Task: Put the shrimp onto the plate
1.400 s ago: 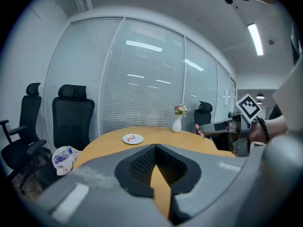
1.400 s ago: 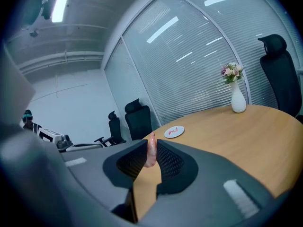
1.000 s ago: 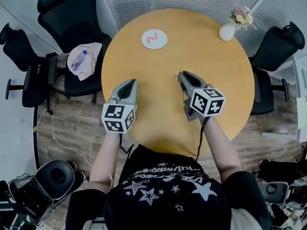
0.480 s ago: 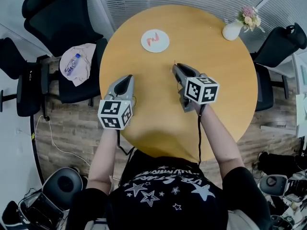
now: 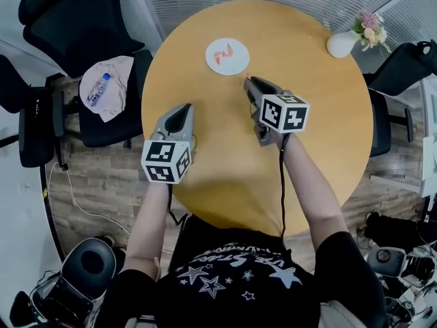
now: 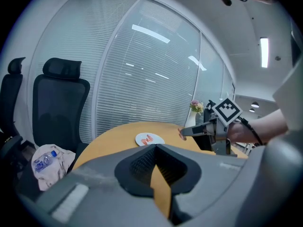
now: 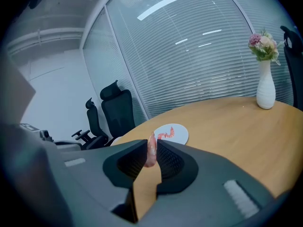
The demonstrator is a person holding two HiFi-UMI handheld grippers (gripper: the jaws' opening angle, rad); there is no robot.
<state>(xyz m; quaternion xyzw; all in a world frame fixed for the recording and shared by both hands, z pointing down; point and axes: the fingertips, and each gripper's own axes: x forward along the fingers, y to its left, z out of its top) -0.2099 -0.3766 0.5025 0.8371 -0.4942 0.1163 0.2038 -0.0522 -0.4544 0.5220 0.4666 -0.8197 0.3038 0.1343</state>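
Right gripper view: the right claw (image 7: 150,151) is clamped on a pale pink shrimp (image 7: 151,145), which stands upright between the two black ribbed pads, its upper end poking above them. Ahead of the claw lies a small round white plate (image 7: 180,135) on the round yellow wooden tabletop (image 7: 227,126), and an orange-red second shrimp (image 7: 163,135) already lies on it. A slim white vase (image 7: 265,91) with pink flowers (image 7: 262,43) stands far to the right on the tabletop.

In the head view the right claw (image 5: 247,82) is held above the tabletop (image 5: 314,121), its tip near the plate (image 5: 236,63) but not over it. The second shrimp (image 5: 220,52) sits around the plate's middle. The left claw (image 5: 184,108) is held near the tabletop's left edge, well apart from the plate.

In the left gripper view the left claw (image 6: 156,148) has its pads together at the tips with nothing between them. It looks across at the plate (image 6: 142,140) and at the right claw (image 6: 182,133). A black office chair (image 6: 59,103) stands at the left, with a crumpled pale cloth (image 6: 49,171) and a clear plastic bottle (image 6: 43,158) on its seat.
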